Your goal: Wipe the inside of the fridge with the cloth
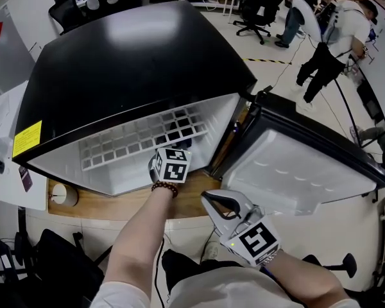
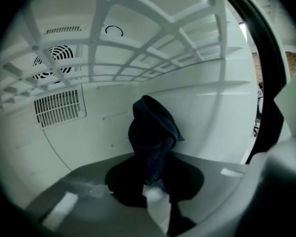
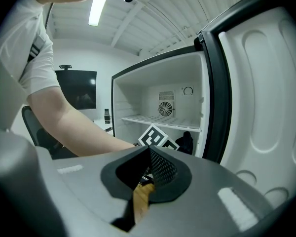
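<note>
With the left hand-held gripper [image 2: 155, 189] pinching the dark cloth [image 2: 153, 132] at frame centre inside the fridge [image 2: 217, 107], best press it flat against the wall and sweep evenly, with the right hand-held gripper [image 3: 149, 169], pressed together and empty, kept clear.

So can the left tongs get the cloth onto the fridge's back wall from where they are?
Probably yes. The left tongs, shut on the dark cloth, are inside the fridge under the white shelf, and nothing stands between the cloth and the back wall.
</note>
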